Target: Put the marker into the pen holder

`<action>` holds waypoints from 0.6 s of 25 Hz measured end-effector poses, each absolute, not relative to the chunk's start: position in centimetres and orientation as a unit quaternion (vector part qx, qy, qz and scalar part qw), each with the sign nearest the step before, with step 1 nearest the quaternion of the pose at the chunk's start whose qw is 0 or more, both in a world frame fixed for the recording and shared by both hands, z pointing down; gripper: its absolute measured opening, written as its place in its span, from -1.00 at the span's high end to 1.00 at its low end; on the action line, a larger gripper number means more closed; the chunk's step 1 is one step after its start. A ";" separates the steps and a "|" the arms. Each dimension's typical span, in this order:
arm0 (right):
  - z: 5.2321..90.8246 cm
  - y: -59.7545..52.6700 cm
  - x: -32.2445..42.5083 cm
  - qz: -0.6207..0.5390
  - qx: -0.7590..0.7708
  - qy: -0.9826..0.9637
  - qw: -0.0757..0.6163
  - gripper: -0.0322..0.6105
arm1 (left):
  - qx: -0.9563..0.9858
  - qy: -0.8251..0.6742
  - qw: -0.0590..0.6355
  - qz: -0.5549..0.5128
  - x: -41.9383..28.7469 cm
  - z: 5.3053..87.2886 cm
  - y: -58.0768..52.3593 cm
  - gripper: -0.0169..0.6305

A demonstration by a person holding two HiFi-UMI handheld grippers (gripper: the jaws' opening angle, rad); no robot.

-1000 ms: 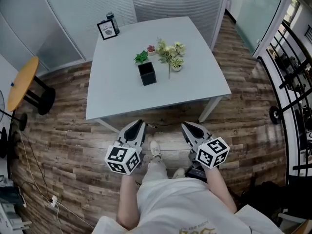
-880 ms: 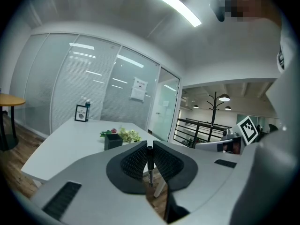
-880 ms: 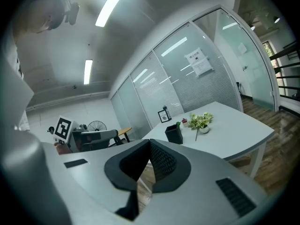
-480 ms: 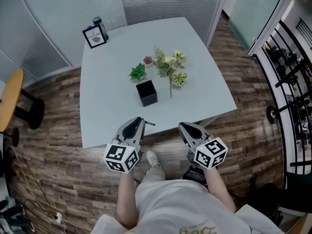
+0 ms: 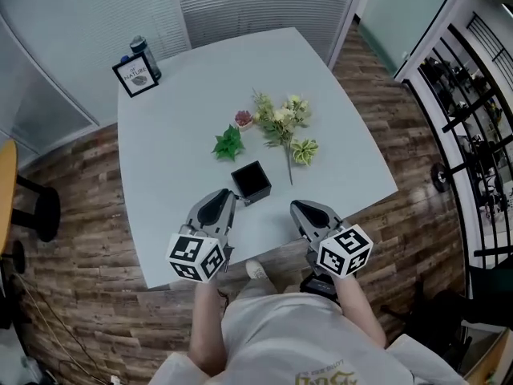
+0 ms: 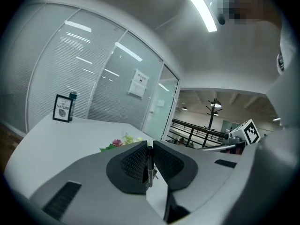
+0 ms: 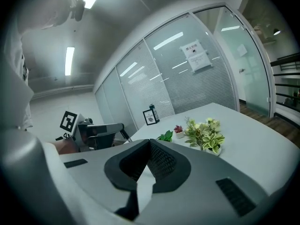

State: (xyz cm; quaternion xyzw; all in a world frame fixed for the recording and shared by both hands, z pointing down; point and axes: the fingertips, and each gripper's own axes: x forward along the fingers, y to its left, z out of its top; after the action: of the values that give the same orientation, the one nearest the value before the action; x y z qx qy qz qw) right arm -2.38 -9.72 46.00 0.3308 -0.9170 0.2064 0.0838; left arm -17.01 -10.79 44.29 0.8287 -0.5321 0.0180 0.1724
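There are two grippers, the left gripper (image 6: 150,144) and the right gripper (image 7: 149,142). Each carries one patterned cube, making two: the left cube (image 5: 197,257) and the right cube (image 5: 345,250). There is one marker (image 6: 149,165), pinched in the left gripper's jaws, and one black pen holder (image 5: 251,182). One white table (image 5: 176,127) fills the middle of the head view. On it stand three plants: one green sprig (image 5: 229,144), one small pink-topped plant (image 5: 244,119) and one pale flower bunch (image 5: 284,123). The table's far corner holds one framed sign (image 5: 135,75) and one dark bottle (image 5: 145,57). One round wooden stand (image 5: 6,183) shows at the left edge.
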 end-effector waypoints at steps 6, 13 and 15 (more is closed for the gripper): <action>46.4 -12.2 -2.7 0.211 0.363 -0.903 0.084 0.85 | 0.844 -0.507 0.176 0.011 -17.7 44.5 -13.8 0.82; 46.6 -14.2 -2.6 0.224 0.380 -0.895 0.068 0.85 | 0.856 -0.486 0.173 0.019 -17.1 44.2 -16.3 0.82; 46.8 -14.8 -2.7 0.227 0.380 -0.894 0.065 0.85 | 0.857 -0.486 0.171 0.027 -17.1 44.4 -16.8 0.82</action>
State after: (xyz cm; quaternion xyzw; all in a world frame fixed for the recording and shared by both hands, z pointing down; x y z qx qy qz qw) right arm -2.71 -14.77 46.77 0.3798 -0.8944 0.2269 0.0652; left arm -17.06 -16.78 44.36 0.8569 -0.4855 0.0272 0.1712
